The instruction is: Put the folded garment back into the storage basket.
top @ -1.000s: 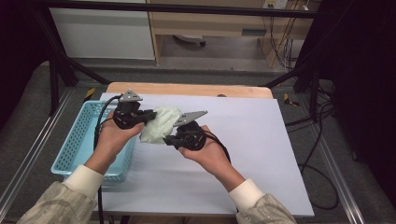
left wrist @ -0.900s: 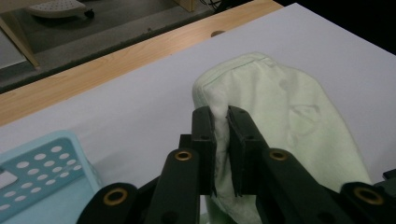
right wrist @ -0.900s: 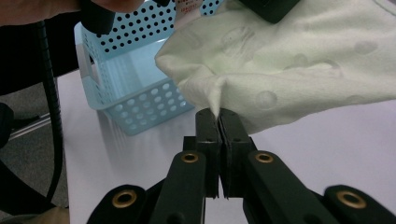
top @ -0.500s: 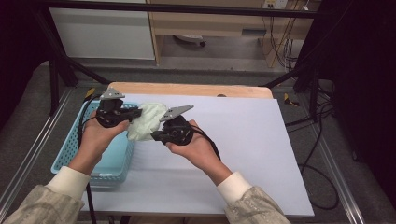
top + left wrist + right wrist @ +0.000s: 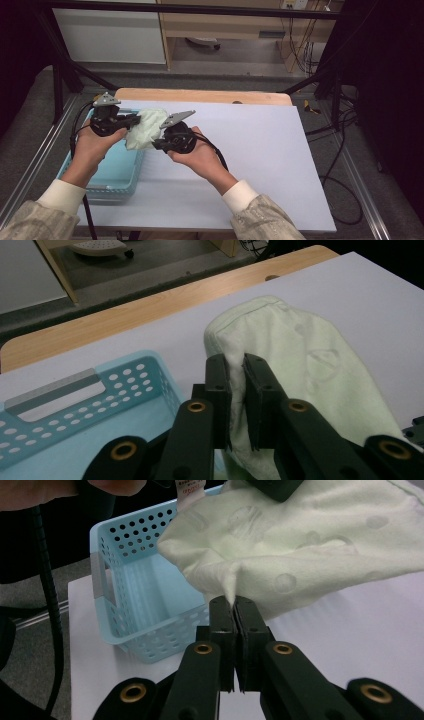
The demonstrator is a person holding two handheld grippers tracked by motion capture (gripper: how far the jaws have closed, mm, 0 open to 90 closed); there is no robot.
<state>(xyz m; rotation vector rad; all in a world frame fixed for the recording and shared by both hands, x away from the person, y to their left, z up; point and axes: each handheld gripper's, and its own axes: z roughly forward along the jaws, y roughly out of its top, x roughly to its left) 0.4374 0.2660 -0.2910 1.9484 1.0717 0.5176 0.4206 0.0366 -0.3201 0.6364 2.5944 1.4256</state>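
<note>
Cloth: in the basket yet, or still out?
Out. The pale green cloth hangs above the blue basket's rim, pinched by left tool and right tool.

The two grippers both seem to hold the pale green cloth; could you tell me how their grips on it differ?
The left gripper clamps a thick fold of the cloth, so its jaws stand slightly apart; the right gripper pinches a thin peak, jaws nearly together. In the high view, the left gripper sits over the blue basket, the right gripper over the white table. Both are shut on the cloth, holding it lifted.
</note>
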